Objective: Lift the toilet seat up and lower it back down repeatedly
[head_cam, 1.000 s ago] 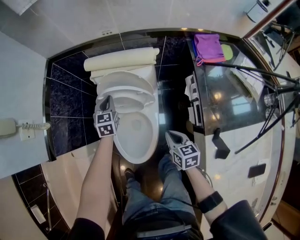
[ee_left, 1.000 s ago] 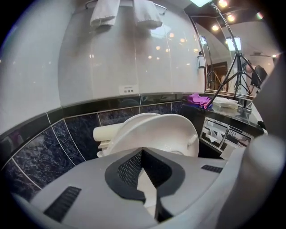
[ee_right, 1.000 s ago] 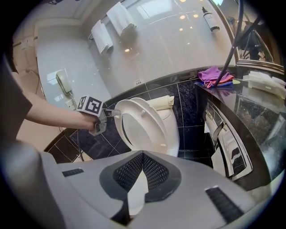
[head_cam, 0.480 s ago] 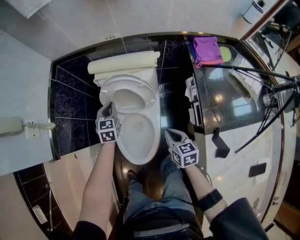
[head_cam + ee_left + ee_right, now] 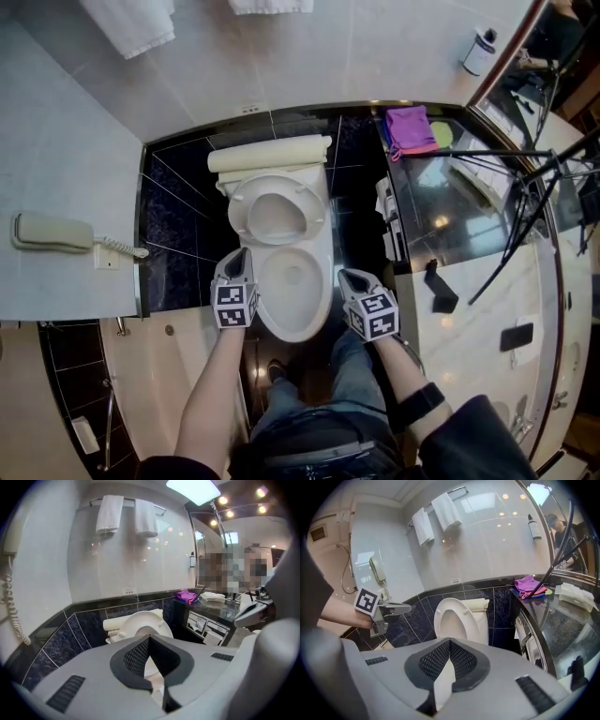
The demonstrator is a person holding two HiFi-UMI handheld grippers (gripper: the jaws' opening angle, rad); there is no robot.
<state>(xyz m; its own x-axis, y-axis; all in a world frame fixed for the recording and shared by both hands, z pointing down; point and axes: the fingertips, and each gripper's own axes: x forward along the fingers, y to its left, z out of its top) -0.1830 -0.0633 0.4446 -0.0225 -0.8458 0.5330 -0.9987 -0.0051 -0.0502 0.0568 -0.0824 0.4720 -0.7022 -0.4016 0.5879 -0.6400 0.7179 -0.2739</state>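
White plastic toilet seat (image 5: 317, 208) (image 5: 452, 603) (image 5: 145, 616) stands raised, upright against the cistern, above the open white ceramic bowl (image 5: 325, 272). We see neither tool on it. Left gripper (image 5: 241, 253) (image 5: 149, 638) hangs just beside the bowl's left rim; its jaws are clenched tip to tip with nothing between them. Right gripper (image 5: 345, 275) (image 5: 450, 641) hangs by the bowl's right side, over the person's jeans leg, jaws likewise clenched and empty. Both point at the raised seat and are apart from it. A cream-coloured roll (image 5: 272, 153) lies across the cistern top. A purple cloth (image 5: 410, 127) sits on the dark glossy worktop (image 5: 450, 216) to the right. A beige wall phone (image 5: 52, 234) hangs at left, and white towels (image 5: 131, 23) hang above.
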